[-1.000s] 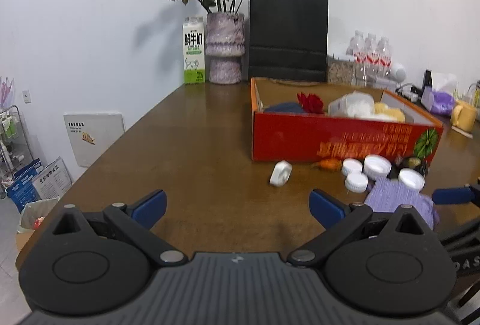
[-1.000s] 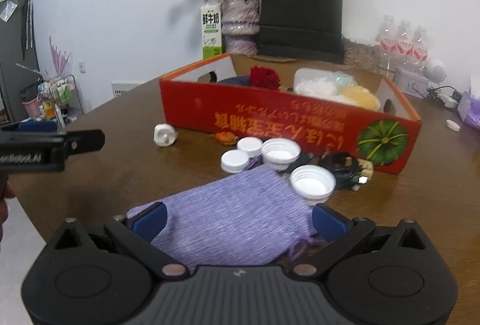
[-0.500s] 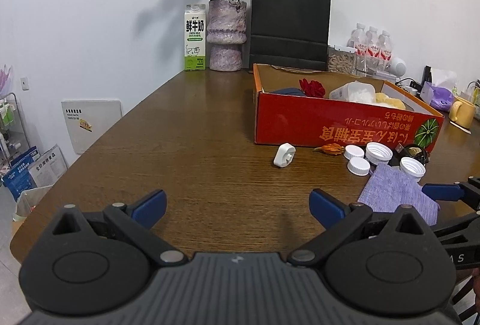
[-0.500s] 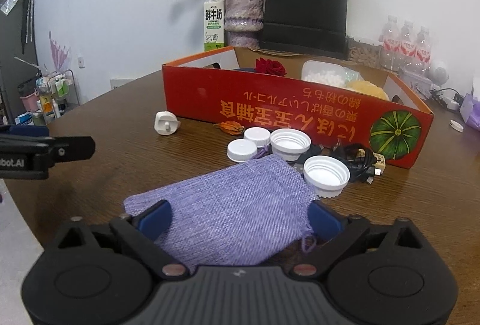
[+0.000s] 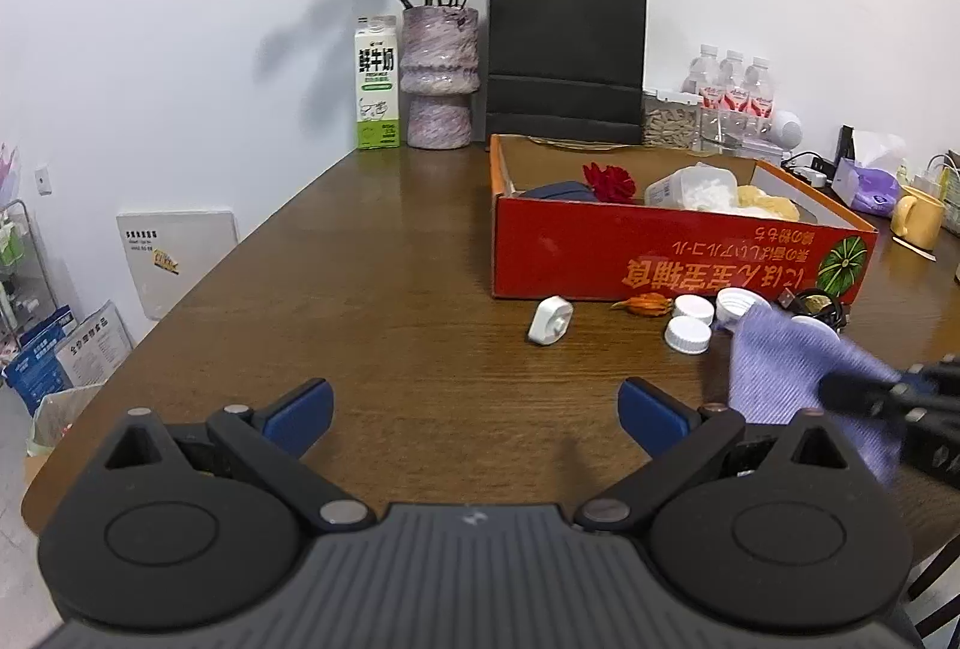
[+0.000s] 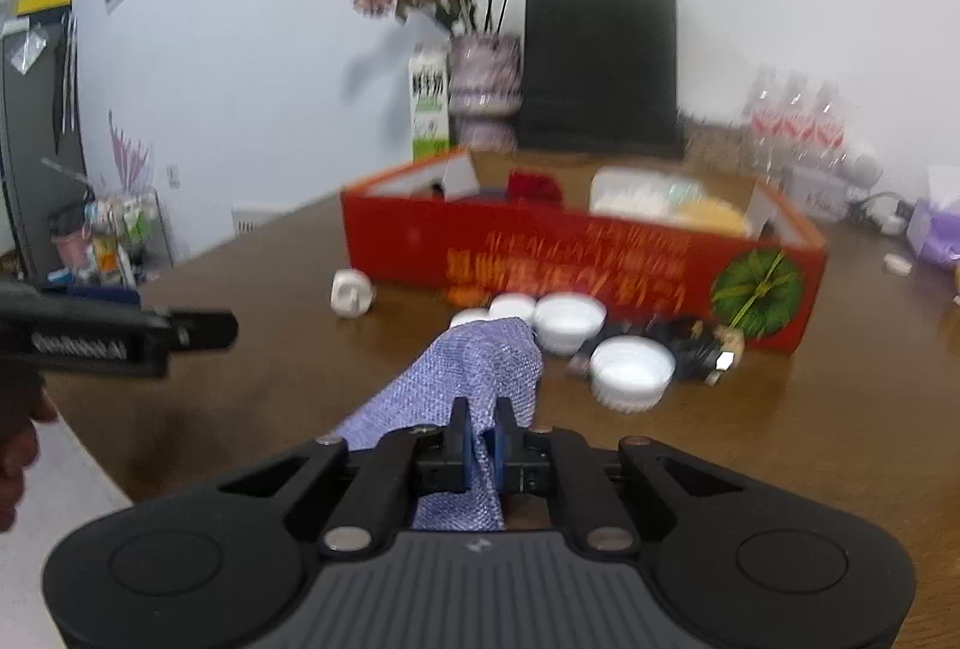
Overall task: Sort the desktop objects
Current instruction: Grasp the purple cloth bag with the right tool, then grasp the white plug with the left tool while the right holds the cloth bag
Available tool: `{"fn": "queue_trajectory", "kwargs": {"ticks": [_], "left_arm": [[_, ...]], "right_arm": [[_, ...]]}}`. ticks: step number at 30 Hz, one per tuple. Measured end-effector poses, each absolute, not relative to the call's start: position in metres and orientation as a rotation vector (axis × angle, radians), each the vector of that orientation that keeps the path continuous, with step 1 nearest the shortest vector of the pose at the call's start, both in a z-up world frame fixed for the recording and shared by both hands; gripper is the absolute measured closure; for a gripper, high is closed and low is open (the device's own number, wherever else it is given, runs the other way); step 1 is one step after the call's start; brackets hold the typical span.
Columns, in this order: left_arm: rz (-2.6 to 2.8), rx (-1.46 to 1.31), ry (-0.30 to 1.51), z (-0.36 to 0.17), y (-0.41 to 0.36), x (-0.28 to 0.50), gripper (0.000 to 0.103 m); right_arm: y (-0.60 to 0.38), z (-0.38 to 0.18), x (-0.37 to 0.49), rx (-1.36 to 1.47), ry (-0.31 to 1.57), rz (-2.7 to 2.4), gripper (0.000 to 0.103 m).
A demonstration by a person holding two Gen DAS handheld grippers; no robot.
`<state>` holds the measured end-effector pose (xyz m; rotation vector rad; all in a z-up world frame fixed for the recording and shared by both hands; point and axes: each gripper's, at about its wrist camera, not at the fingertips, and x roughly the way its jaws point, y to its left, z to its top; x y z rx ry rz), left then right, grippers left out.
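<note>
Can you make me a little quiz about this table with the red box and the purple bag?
1. True or false: the right gripper is shut on the purple cloth bag.
2. What lies nearest the left end of the red box on the table: A) white plug, B) yellow mug, C) milk carton?
3. Fill in: the left gripper is ____ and holds nothing.

Key: 1 true; 2 A; 3 open.
</note>
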<state>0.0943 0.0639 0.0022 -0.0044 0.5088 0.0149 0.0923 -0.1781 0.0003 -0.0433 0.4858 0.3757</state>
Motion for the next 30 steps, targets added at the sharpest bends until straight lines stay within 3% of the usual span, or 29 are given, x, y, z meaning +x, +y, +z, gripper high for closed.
{"fn": "queue_trajectory", "kwargs": {"ticks": [15,20,25,30], "left_arm": [[-0.014,0.018,0.533,0.003,0.037,0.150,0.002],[0.004,0.021,0.567,-0.004,0.033,0.173,0.024],[-0.015,0.003,0.595,-0.012,0.032,0.189,0.038],[-0.023,-0.003,0.628,-0.018,0.030,0.199,0.061]], "right_arm": [[-0.264,0.023,0.116,0.036,0.419,0.154,0.098],[-0.279,0.011,0.131,0.054,0.447,0.137,0.098],[-0.281,0.004,0.141,0.067,0.461,0.158,0.098],[-0.282,0.001,0.145,0.079,0.467,0.173,0.098]]}}
